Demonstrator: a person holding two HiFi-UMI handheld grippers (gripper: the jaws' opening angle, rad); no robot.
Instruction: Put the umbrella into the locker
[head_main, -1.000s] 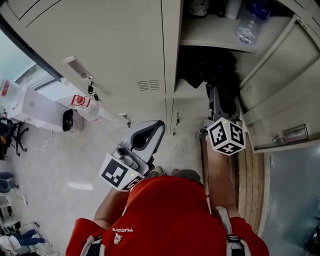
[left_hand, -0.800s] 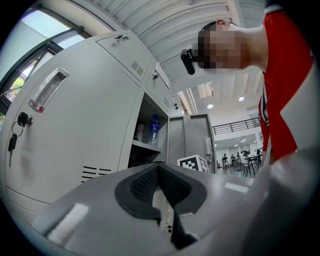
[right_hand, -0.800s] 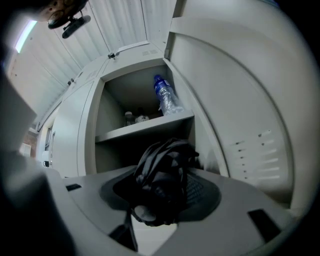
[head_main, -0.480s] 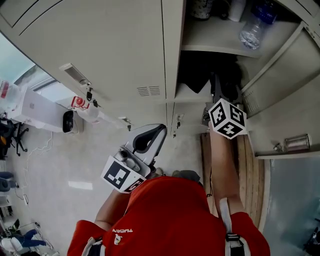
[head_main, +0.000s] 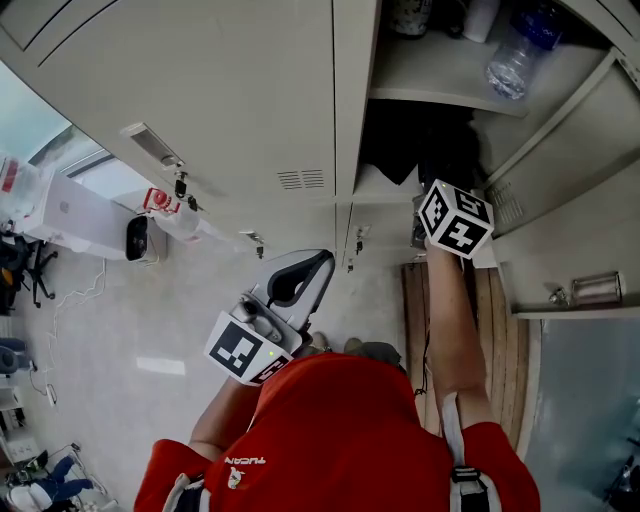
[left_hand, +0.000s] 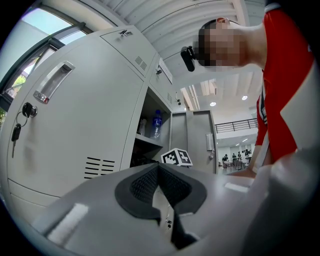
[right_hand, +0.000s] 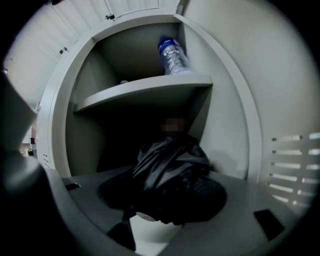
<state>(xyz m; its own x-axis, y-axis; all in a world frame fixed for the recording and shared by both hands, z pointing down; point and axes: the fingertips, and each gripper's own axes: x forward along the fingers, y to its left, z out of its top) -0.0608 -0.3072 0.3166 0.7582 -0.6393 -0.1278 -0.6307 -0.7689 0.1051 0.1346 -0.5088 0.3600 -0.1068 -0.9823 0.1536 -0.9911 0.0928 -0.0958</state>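
**Right tongs**: jaws opening. A black folded umbrella is bunched between them, its fabric lying against both pads. In the head view, this tool reaches into the open compartment at upper centre of the frame. Its marker cube sits just outside the opening.

**Left tongs**: clenched, pads meeting at the tips, nothing between them. They are held low at centre-left of the head view, well apart from the opening, in front of the closed doors.

**Umbrella:** inside the locker, in the dark space under the shelf, a crumpled dark bundle. How far it rests on the compartment floor cannot be told.

**Shelf contents:** one clear water bottle with a blue cap, at the upper right of the shelf in the right gripper view. Other items beside it are too cropped to name.

**Locker door**: swung open, at the right of the head view.

**Adjacent closed door:** pale grey and vented, with keys hanging from its lock at left of centre.

**Floor**: pale, at the lower left.

**Operator:** red shirt, at bottom centre.
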